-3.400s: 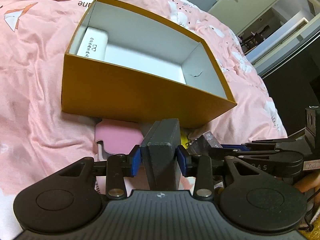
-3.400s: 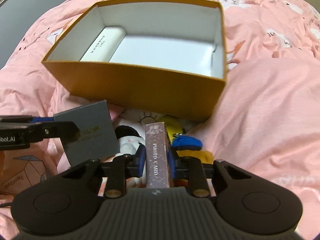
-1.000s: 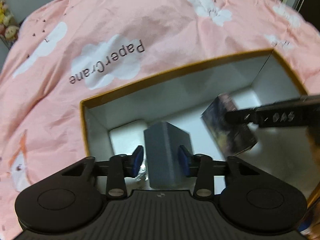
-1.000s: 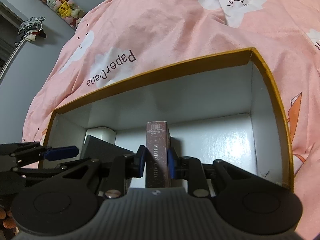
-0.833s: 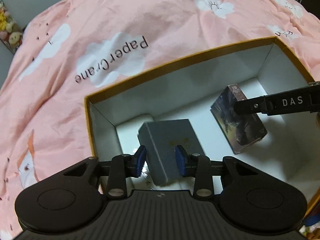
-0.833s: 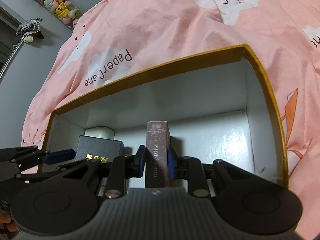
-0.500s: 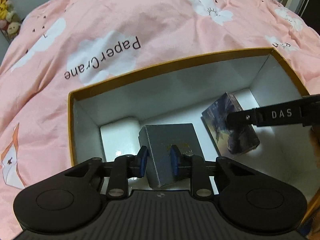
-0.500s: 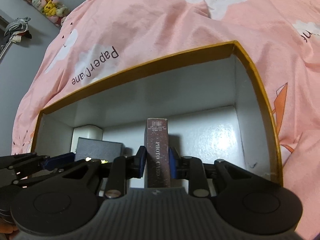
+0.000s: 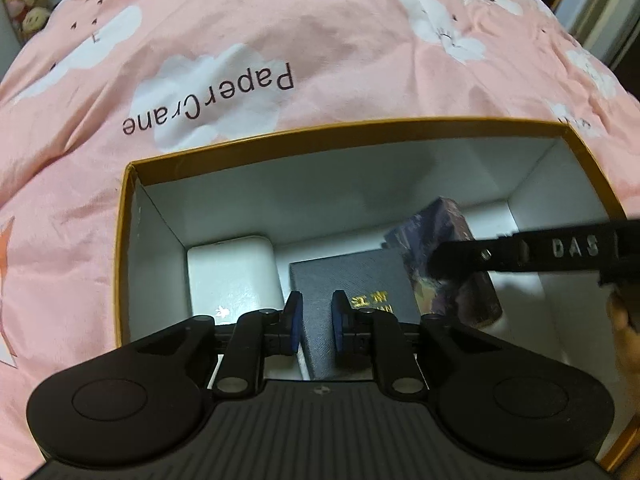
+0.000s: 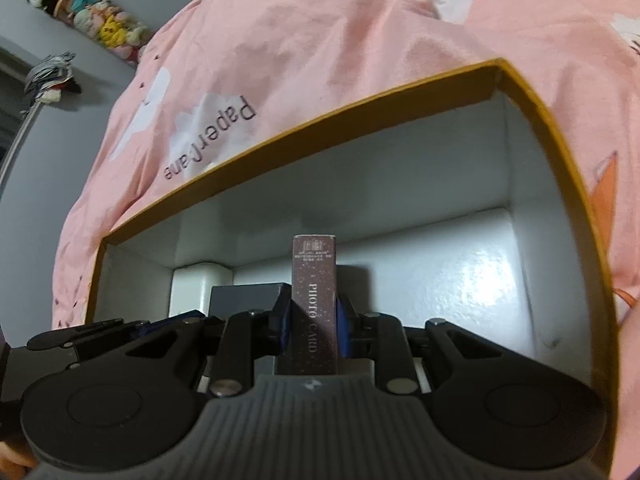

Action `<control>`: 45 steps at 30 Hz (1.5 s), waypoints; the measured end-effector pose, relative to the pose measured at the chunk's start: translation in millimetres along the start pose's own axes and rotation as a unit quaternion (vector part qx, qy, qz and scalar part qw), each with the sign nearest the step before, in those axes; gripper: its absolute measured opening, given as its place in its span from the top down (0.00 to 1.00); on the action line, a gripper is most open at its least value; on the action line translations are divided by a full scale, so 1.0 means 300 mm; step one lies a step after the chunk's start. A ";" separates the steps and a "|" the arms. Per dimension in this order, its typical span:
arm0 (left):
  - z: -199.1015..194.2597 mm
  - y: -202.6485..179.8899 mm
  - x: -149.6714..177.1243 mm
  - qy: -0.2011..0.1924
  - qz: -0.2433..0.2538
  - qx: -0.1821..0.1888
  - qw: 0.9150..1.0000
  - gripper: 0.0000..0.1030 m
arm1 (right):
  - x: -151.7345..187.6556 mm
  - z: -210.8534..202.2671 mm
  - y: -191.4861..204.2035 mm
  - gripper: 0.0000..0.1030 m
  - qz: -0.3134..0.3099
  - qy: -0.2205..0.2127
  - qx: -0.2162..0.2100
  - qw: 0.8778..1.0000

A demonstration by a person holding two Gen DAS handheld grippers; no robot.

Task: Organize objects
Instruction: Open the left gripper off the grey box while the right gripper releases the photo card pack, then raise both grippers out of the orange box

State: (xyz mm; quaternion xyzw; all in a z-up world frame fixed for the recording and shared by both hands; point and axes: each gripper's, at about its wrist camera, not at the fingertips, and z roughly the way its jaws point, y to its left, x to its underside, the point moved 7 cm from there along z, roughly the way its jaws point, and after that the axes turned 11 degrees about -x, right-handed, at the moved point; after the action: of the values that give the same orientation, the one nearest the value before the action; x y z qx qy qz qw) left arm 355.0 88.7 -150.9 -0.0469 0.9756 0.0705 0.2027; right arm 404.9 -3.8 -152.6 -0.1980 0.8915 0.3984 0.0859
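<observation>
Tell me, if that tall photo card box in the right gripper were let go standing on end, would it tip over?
Probably. The photo card box is tall and narrow, so standing on its small end it would likely topple. Its flat, straight sides suggest stiff card, easy to pinch. The right gripper holds it above the orange box's white floor.

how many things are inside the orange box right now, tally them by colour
white case: 1
grey box: 1
dark purple photo card box: 1
total: 3
</observation>
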 end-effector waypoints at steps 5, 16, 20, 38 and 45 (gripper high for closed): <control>-0.049 -0.026 0.029 -0.015 0.062 0.012 0.998 0.52 | -0.003 0.008 -0.005 0.77 0.004 0.014 -0.020 1.000; -0.027 -0.093 0.092 -0.013 0.175 -0.013 0.984 0.43 | 0.013 0.017 0.054 0.57 -0.126 0.058 0.068 0.988; -0.004 -0.077 0.080 0.004 0.157 -0.015 0.987 0.43 | 0.041 0.012 0.057 0.50 -0.175 0.085 0.081 0.978; 0.013 -0.046 0.053 0.002 0.107 -0.029 0.994 0.51 | 0.145 0.066 0.075 0.38 -0.311 0.192 0.109 0.924; -0.040 -0.021 0.057 -0.029 0.071 -0.004 0.997 0.51 | 0.154 0.077 0.100 0.48 -0.374 0.194 0.124 0.898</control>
State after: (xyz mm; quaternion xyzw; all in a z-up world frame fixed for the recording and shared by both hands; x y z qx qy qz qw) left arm 335.5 79.6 -147.7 0.0235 0.9698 0.0904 0.2252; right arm 350.2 18.2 -162.0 -0.5776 0.7932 0.1765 0.0781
